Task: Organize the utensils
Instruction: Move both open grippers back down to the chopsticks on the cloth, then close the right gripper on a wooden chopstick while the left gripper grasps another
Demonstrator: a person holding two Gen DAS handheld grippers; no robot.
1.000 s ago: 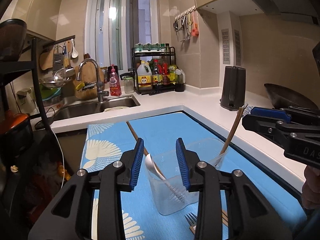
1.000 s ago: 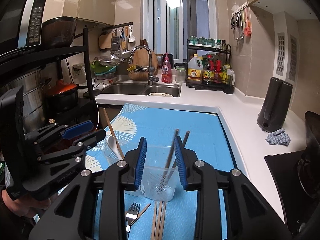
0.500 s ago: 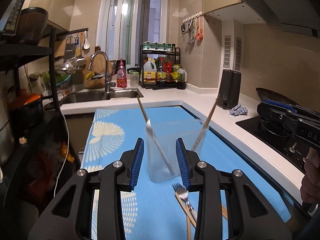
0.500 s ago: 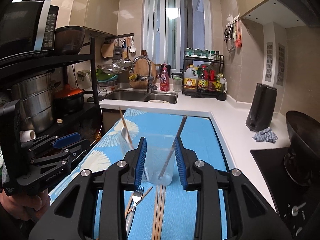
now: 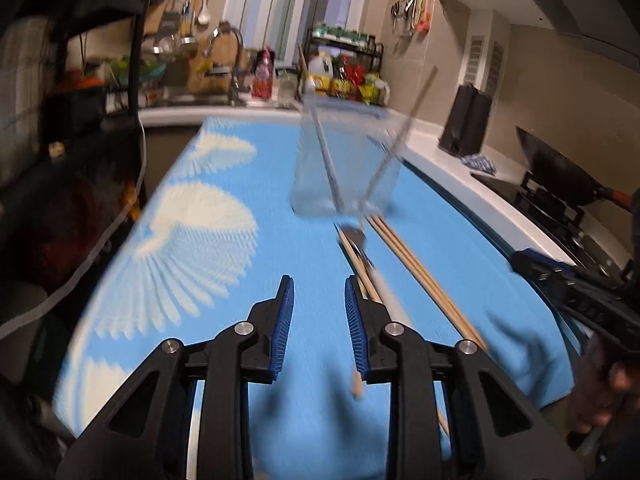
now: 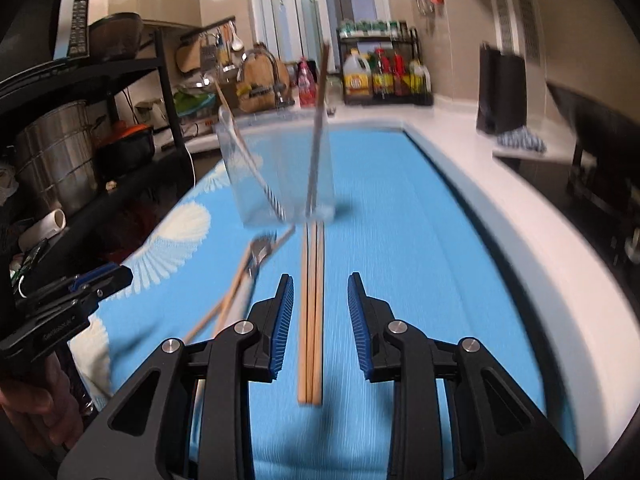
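While the left gripper (image 5: 318,326) hangs low over the blue mat (image 5: 208,216) in the left wrist view, its blue-padded jaws stand apart with only mat between them, having just been closing a little. A fork (image 5: 362,250) and a single chopstick (image 5: 360,276) beside it lie just ahead of the right-hand jaw, apparently the loose pieces this gripper is lined up to collect. Further right a pair of chopsticks (image 5: 416,264) rests side by side on the mat, pointing toward the clear plastic container (image 5: 344,160), which stands upright beyond them and already holds a spoon (image 5: 320,136) and a chopstick (image 5: 404,128) leaning against opposite walls, so it seems to be the collecting point. At the right edge the other tool shows, held in a hand. In the right wrist view, the right gripper (image 6: 320,316) straddles the chopstick pair (image 6: 312,312): the two sticks run lengthwise through the gap between its pads without touching either, and the jaws, apart, have just been narrowing around them, probably so both can be pinched together. The container (image 6: 280,168) stands directly ahead at the far tips of the pair; the fork (image 6: 260,248) and loose chopstick (image 6: 240,276) lie just to the left, toward the left gripper (image 6: 100,280) at the frame's edge. Motion blur softens both views.
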